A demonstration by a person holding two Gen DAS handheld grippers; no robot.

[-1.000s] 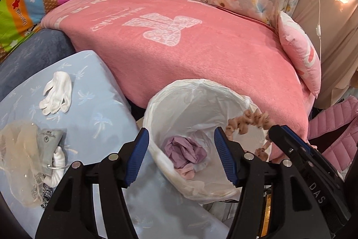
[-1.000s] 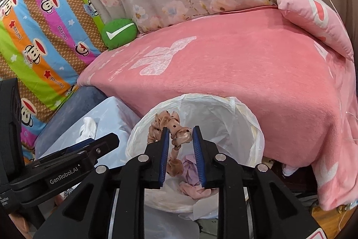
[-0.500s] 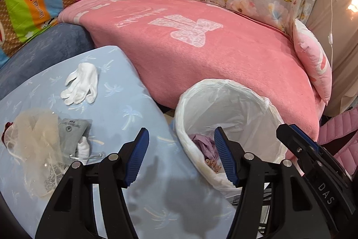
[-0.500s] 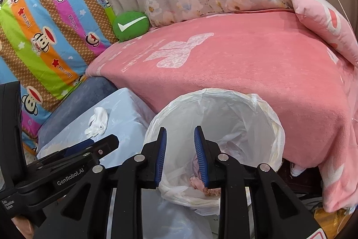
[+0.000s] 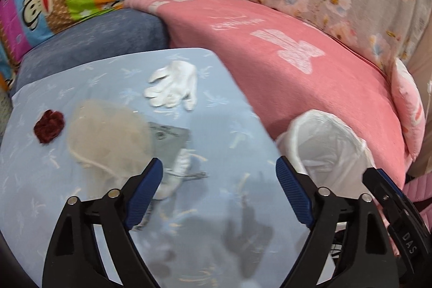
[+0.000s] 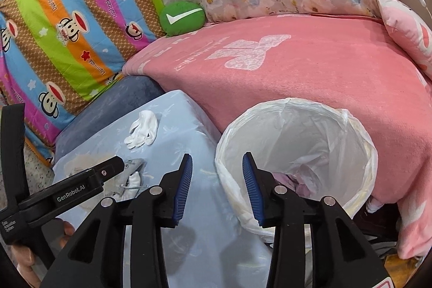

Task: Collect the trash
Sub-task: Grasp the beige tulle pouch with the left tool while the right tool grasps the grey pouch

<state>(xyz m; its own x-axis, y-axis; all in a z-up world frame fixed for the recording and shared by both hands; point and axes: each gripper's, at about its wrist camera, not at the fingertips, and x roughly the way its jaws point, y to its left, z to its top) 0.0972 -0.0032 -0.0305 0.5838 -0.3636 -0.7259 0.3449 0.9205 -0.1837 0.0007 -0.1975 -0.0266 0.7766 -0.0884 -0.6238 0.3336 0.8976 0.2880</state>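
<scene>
A bin lined with a white bag [image 6: 294,147] stands beside the light blue table [image 5: 221,142]; it also shows in the left wrist view [image 5: 324,142]. Pink and purple cloth scraps [image 6: 294,182] lie at its bottom. On the table lie a white glove [image 5: 172,85], a dark red scrunchie [image 5: 49,126], a beige mesh net [image 5: 108,142] and a grey pouch [image 5: 168,145]. My left gripper [image 5: 219,192] is open and empty above the table, right of the pouch. My right gripper [image 6: 217,181] is open and empty over the bin's left rim.
A pink blanket [image 6: 297,66] covers the sofa behind the bin. A green cushion [image 6: 182,18], a pink pillow [image 6: 405,26] and a striped cartoon quilt [image 6: 67,26] sit at the back. A blue cushion [image 5: 94,37] lies behind the table.
The right gripper opened and let the beige scrunchie fall into the bin. Both grippers swung left from the bin toward the table; the left jaws now stand wider.
</scene>
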